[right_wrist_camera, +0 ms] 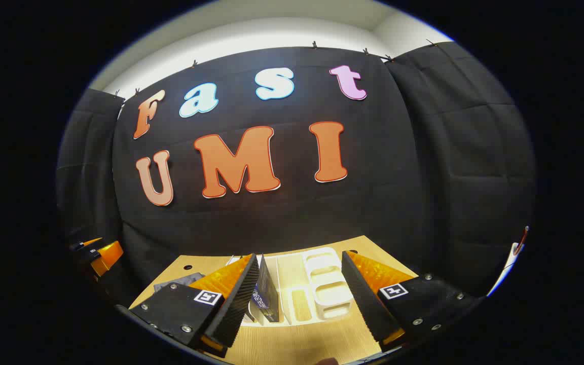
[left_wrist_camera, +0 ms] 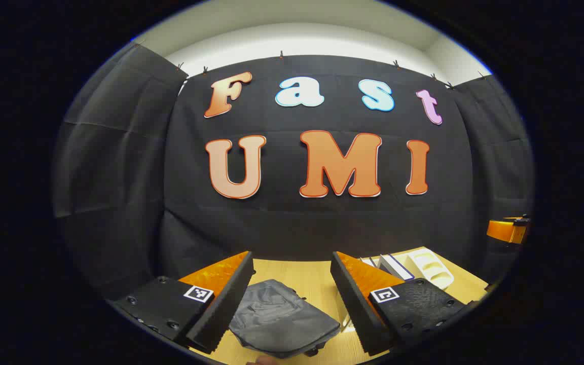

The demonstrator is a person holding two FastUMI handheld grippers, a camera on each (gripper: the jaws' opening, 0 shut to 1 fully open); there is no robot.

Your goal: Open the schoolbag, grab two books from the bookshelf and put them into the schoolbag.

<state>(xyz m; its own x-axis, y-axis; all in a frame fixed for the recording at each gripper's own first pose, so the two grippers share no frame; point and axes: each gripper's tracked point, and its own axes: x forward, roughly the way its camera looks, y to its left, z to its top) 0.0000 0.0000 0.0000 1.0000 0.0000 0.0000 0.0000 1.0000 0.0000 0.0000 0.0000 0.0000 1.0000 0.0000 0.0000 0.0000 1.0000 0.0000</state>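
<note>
A grey schoolbag [left_wrist_camera: 282,317] lies flat on the wooden table [left_wrist_camera: 312,279], seen between the fingers of my left gripper [left_wrist_camera: 292,299], which hangs open above it with nothing held. To its right stands a white bookshelf [left_wrist_camera: 431,268] with books [left_wrist_camera: 393,266] leaning in it. In the right gripper view the white bookshelf [right_wrist_camera: 322,284] sits just ahead, a dark book [right_wrist_camera: 266,299] upright in its left slot. My right gripper [right_wrist_camera: 299,296] is open in front of the shelf, empty. A corner of the schoolbag [right_wrist_camera: 180,281] peeks out at the left.
The other gripper's orange and black body shows at the right edge of the left gripper view [left_wrist_camera: 507,230] and at the left edge of the right gripper view [right_wrist_camera: 97,253]. Black cloth walls close in the table behind and at both sides.
</note>
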